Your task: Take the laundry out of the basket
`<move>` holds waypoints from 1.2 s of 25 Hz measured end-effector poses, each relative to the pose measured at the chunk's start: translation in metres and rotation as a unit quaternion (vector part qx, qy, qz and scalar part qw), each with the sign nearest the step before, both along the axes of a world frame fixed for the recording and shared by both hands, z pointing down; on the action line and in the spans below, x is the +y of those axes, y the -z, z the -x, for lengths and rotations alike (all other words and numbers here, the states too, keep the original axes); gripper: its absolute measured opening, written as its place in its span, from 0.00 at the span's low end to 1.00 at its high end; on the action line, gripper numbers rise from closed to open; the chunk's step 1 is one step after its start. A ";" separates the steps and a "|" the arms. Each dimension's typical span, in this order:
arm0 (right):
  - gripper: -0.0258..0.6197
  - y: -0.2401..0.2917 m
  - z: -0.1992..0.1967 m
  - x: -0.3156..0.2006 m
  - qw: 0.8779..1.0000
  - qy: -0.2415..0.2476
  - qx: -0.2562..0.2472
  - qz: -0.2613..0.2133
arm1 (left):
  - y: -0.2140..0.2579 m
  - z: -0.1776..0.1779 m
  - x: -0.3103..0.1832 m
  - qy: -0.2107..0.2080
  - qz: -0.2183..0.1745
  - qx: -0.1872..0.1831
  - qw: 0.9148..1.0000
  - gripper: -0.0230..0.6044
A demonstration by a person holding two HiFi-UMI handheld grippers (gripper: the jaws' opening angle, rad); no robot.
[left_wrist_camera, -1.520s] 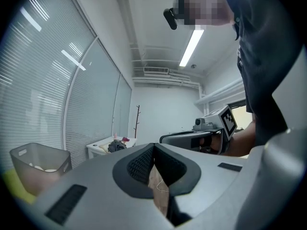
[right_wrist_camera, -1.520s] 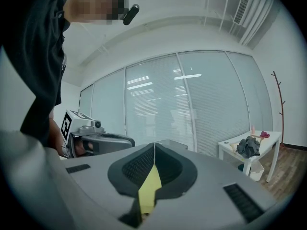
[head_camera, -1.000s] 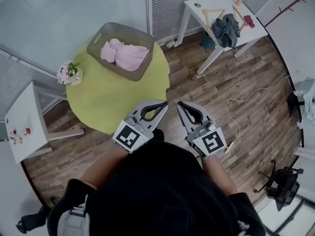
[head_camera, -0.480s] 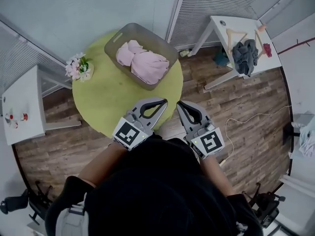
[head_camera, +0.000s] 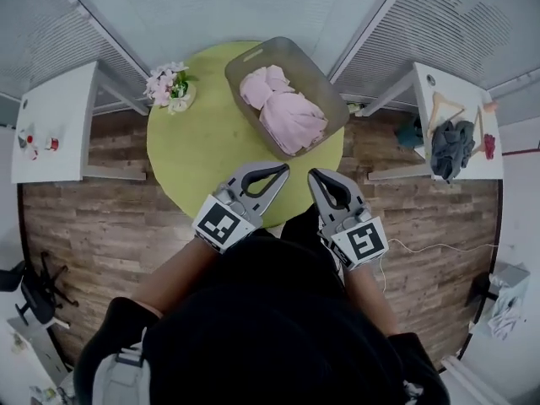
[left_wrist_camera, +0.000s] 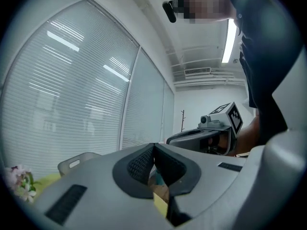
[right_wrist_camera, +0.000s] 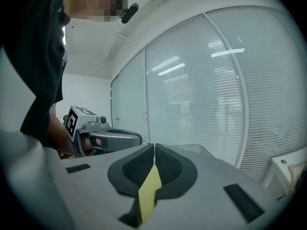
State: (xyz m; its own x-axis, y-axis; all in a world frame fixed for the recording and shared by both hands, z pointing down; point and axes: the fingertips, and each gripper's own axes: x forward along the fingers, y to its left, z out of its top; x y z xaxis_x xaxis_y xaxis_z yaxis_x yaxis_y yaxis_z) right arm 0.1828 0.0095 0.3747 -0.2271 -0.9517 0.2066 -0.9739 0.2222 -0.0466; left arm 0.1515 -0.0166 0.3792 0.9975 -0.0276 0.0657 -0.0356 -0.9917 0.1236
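While the round green bench (head_camera: 194,154) carries the grey basket (head_camera: 314,67) at its far right edge, pink laundry (head_camera: 287,115) heaped inside, the left gripper (head_camera: 282,169) and right gripper (head_camera: 314,176) hover over the bench's near edge, fingers closed on nothing.

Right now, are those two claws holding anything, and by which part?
Nothing is held. The left gripper and the right gripper are both shut and empty; the pink laundry lies in the basket, beyond them.
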 end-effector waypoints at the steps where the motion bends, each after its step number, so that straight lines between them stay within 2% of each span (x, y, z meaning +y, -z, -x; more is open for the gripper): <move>1: 0.08 -0.001 -0.001 -0.006 1.000 0.015 -0.001 -0.001 | -0.001 0.001 -0.005 0.013 -0.006 -0.007 1.000 0.05; 3: 0.08 -0.004 -0.004 -0.018 0.999 0.041 -0.004 0.001 | -0.003 0.002 -0.016 0.038 -0.015 -0.021 0.999 0.05; 11: 0.08 -0.012 -0.033 -0.068 0.991 0.131 -0.019 0.013 | -0.007 -0.019 -0.056 0.143 -0.004 -0.040 0.989 0.05; 15: 0.08 -0.019 -0.052 -0.088 0.985 0.170 -0.029 0.019 | -0.009 -0.038 -0.075 0.196 0.007 -0.034 0.980 0.05; 18: 0.08 -0.030 -0.067 -0.101 0.981 0.187 -0.029 0.033 | -0.010 -0.049 -0.086 0.221 -0.006 -0.049 0.974 0.05; 25: 0.08 -0.047 -0.085 -0.134 0.970 0.234 -0.032 0.057 | -0.014 -0.066 -0.116 0.298 -0.005 -0.055 0.953 0.05; 30: 0.08 -0.054 -0.096 -0.160 0.968 0.240 -0.034 0.061 | -0.015 -0.076 -0.134 0.331 -0.014 -0.063 0.941 0.05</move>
